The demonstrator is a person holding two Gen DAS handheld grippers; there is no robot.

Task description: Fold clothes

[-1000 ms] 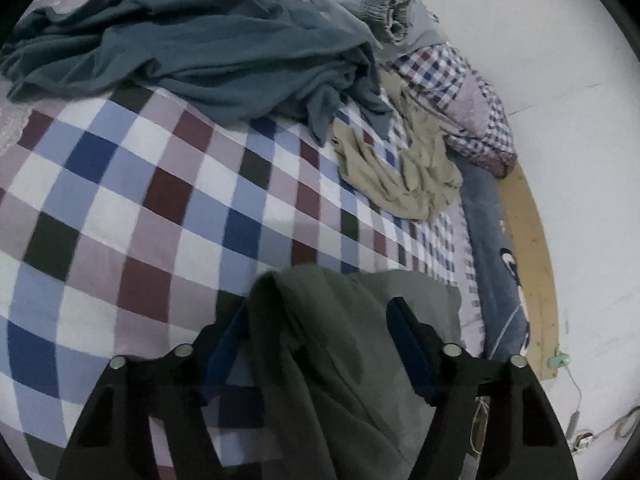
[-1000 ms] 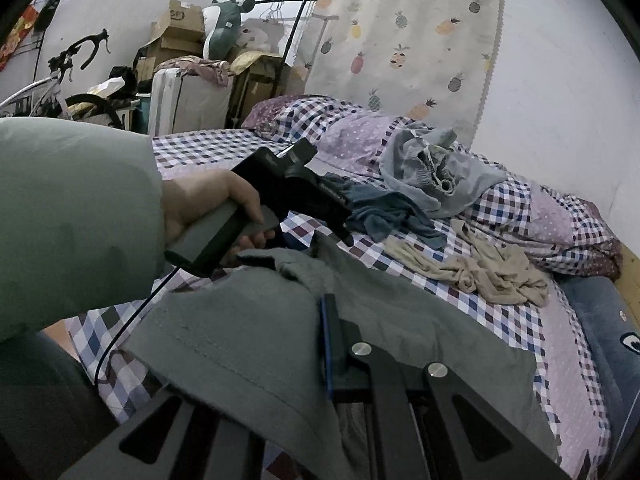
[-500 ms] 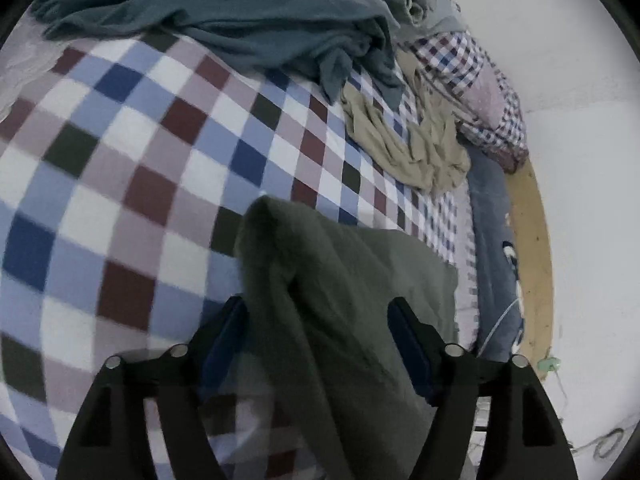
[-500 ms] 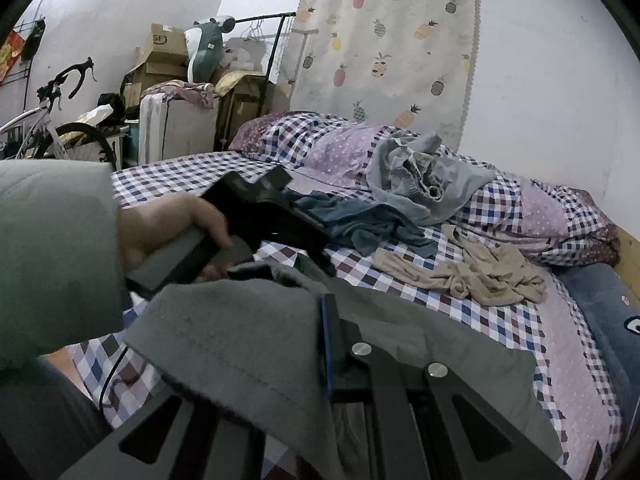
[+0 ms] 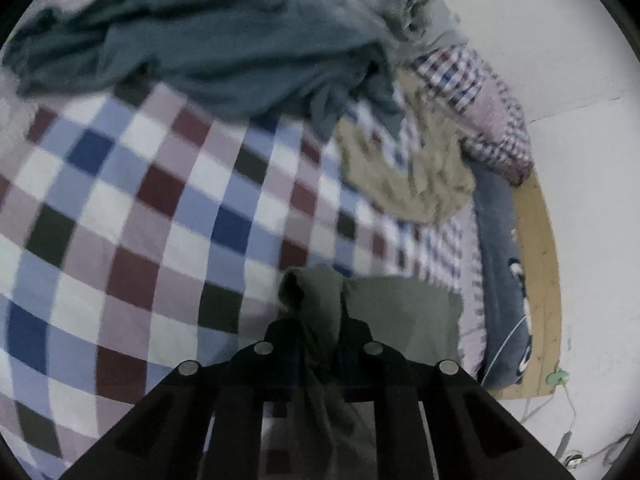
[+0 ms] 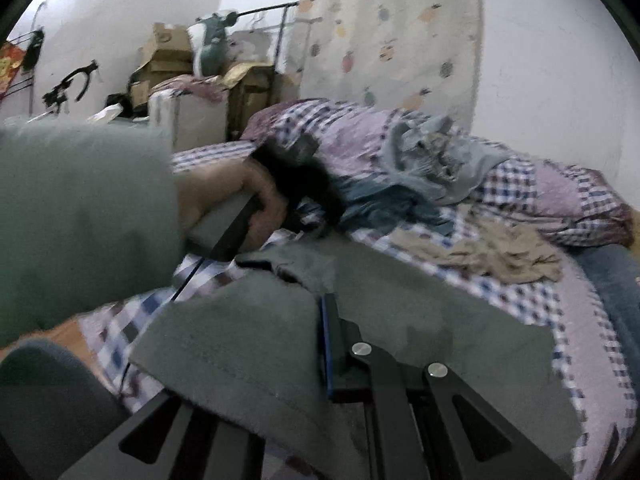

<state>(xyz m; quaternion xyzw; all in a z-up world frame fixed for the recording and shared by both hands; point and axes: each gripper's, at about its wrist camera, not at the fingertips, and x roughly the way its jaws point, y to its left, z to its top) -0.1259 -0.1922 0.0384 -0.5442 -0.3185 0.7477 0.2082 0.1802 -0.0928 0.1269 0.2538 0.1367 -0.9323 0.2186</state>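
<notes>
Grey-green cotton cloth, a plain garment [image 6: 420, 320], lies spread on the checked bedspread [image 5: 132, 216] near the edge of the bed, one end of it bunched up. In the left wrist view the left gripper [image 5: 318, 320] has its two black fingers drawn close together with a raised fold of that garment pinched between them. In the right wrist view the right gripper [image 6: 316, 344] is clamped on the near hem of the same garment; cloth drapes over its left finger, and the blue pad of the other finger [image 6: 328, 344] presses against it. Beyond, a person's hand [image 6: 236, 204] in a pale green sleeve [image 6: 80, 220] grips the handle of the left gripper. Farther along the bed lie a crumpled dark teal garment [image 5: 224, 44], a beige garment [image 5: 412, 176] just beside it, and a light blue-grey one [image 6: 436, 160] against the checked pillow [image 6: 560, 196].
</notes>
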